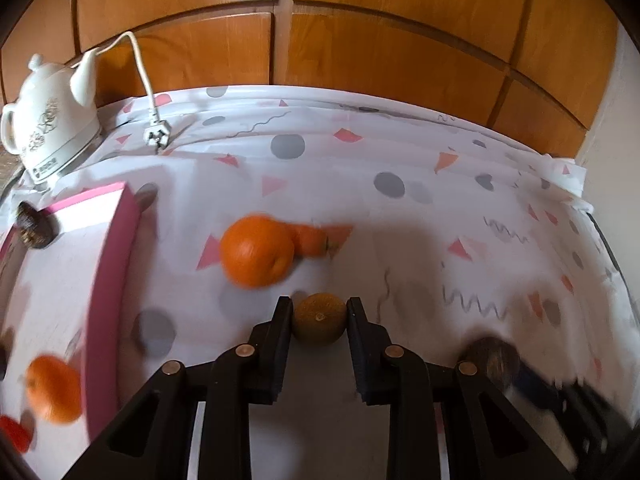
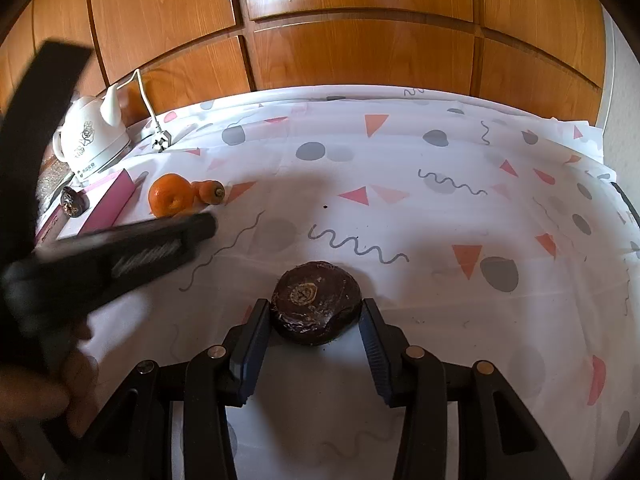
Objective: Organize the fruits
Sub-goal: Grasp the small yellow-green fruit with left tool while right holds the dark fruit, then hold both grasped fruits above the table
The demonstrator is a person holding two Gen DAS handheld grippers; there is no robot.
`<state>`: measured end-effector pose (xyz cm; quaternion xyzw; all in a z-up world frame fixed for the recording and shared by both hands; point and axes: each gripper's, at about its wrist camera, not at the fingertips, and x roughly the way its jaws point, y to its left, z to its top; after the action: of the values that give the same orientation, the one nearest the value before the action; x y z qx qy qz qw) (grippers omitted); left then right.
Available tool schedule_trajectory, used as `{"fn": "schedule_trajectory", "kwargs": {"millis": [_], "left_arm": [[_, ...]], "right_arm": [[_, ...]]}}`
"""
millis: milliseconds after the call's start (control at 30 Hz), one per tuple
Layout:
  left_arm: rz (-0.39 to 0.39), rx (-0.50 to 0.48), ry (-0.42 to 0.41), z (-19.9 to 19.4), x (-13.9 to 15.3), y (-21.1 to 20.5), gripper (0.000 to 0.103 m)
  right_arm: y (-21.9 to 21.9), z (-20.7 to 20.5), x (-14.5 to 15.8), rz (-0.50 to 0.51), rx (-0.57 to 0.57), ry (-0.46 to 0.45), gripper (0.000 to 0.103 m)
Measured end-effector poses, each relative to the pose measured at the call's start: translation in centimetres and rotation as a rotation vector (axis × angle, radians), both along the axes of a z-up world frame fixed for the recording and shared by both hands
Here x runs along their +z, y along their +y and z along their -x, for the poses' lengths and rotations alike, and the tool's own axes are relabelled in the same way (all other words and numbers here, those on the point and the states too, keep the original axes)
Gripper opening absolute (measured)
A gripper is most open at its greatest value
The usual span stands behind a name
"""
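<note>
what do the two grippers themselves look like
Both are matte black linkage frames with round brass-coloured pivot pins. The left hand-held gripper has flat black finger pads. The right hand-held gripper has ribbed, dark bluish pads. No cables or markings show.

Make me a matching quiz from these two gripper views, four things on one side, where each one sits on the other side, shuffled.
Things:
1. small brown-green fruit
2. dark round fruit
3. teapot
4. large orange

Places:
A. on the cloth, touching a carrot
B. between the fingers of the left gripper
C. far left, at the back of the table by the wooden wall
D. between the fingers of the right gripper

Pairs: 1-B, 2-D, 3-C, 4-A
</note>
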<state>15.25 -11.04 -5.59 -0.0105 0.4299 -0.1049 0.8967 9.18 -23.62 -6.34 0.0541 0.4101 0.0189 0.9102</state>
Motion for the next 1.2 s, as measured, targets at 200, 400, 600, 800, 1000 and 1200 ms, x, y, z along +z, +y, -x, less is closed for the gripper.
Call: {"fn": "schedule_trajectory", "kwargs": {"millis": [200,400,600,800,1000,1200], "left_arm": [[0.027,-0.003,-0.028,2.4,0.2,2.5,0.027],[0.063,0.045,-0.027,2.8,0.1,5.0,0.027],[0.043,0.034,-0.052,4.2,0.4,5.3,0.027],[-0.006,-0.015,-0.068,6.6,-0.3,4.3,0.027],[-0.047,-0.014,-0.088,6.7,-0.6,3.7,0.027],[-0.073,-0.011,-0.092,6.7,-0.8,3.4,0.028]], "right_arm": [[0.0,0.0,0.0,0.005,0.001,0.002,0.046],[0.4,-0.1,-0.1,0.030,0.001,0.005,0.046],[0.7,-0.2,-0.1,0.057,0.001,0.010,0.046],[0.8,-0.3,-0.2,0.062,0.001,0.014,0.046],[0.9,-0.2,-0.3,0.068,0.000,0.015,0.046],[0.9,-0.2,-0.3,0.069,-0.001,0.014,0.046]]}}
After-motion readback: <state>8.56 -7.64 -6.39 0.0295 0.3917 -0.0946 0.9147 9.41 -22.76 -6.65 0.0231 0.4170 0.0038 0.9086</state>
